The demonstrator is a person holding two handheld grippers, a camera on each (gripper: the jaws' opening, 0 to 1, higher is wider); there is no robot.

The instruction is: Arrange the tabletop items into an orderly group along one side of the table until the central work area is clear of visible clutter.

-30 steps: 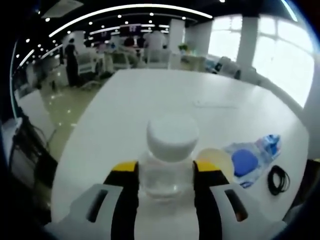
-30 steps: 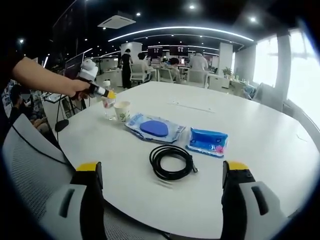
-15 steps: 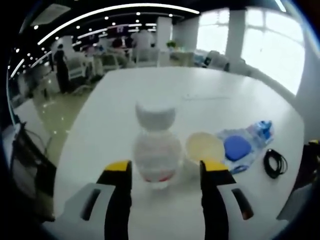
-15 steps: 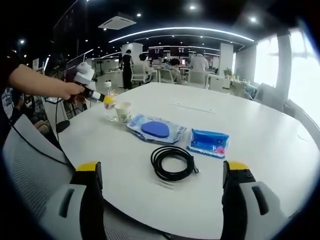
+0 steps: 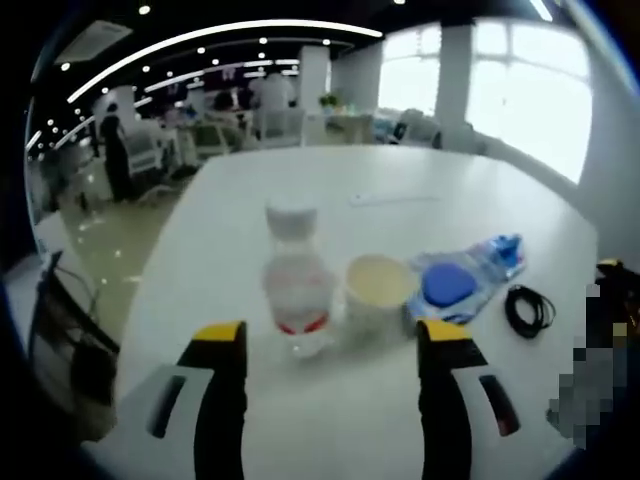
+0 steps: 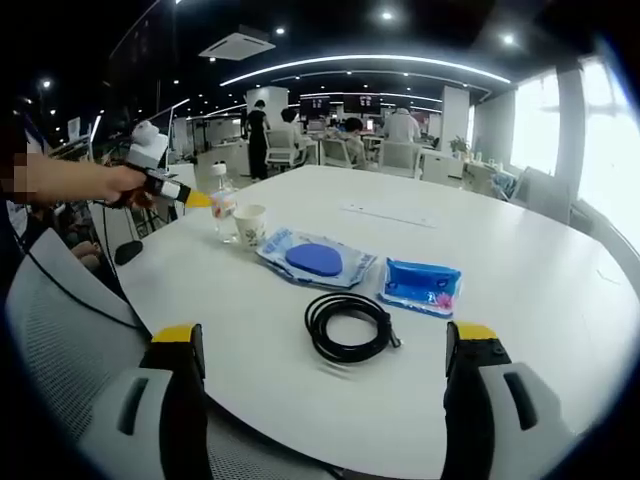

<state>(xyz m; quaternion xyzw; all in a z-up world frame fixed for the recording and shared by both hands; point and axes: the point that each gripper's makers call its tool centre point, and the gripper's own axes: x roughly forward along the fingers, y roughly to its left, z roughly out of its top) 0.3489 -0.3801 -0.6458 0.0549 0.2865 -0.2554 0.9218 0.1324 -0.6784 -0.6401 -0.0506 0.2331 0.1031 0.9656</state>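
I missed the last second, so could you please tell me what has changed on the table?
The left gripper has let go of the water bottle, opened and drawn back; the bottle stands beside the paper cup. The blue pouch, wipes pack, black cable and open right gripper stayed put.

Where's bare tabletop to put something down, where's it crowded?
Free: the far table beyond the blue pouch, and the near strip before the coiled cable. Crowded: bottle, paper cup and blue-disc packet along the left edge.
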